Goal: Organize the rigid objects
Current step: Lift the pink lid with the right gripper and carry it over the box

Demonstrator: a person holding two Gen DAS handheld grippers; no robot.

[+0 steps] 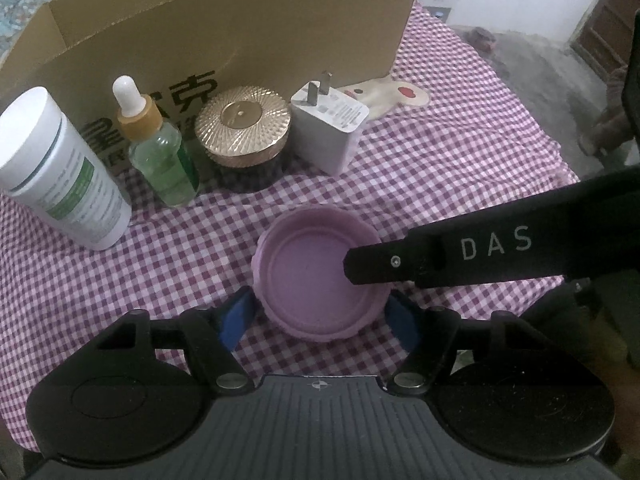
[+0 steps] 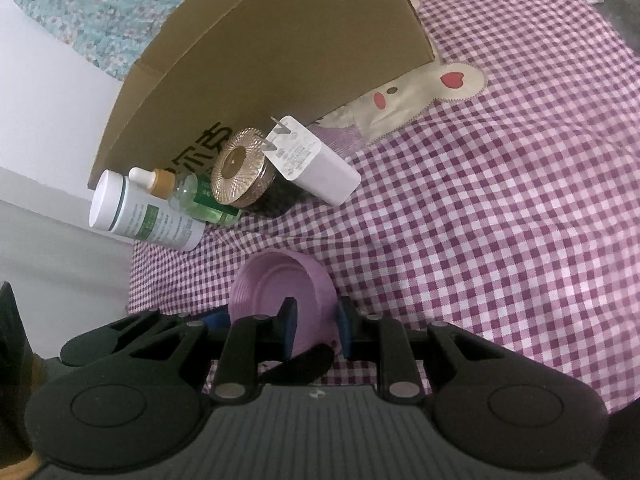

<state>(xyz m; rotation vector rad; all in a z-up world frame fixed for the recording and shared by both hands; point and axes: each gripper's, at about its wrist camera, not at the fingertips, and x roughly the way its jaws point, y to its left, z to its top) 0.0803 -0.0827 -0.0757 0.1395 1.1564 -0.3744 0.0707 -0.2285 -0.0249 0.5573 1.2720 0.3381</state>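
On the right gripper point(image 1: 360, 268) arm — "DAS", over pink lid point(image 1: 312, 276).

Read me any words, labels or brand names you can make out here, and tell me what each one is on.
"DAS": white letters on the right tongs' black finger.
"克": large black character on the cardboard box; the characters beside it are hidden.
White bottle label: too blurred.
Charger print: too small.
Dropper bottle label: unreadable.

Against one cardboard box point(image 1: 224, 28) stand one white bottle point(image 1: 60, 168), one dropper bottle point(image 1: 160, 148), one gold-lidded jar point(image 1: 243, 136) and one white charger point(image 1: 330, 128); lower centre, one purple lid point(image 1: 308, 276).
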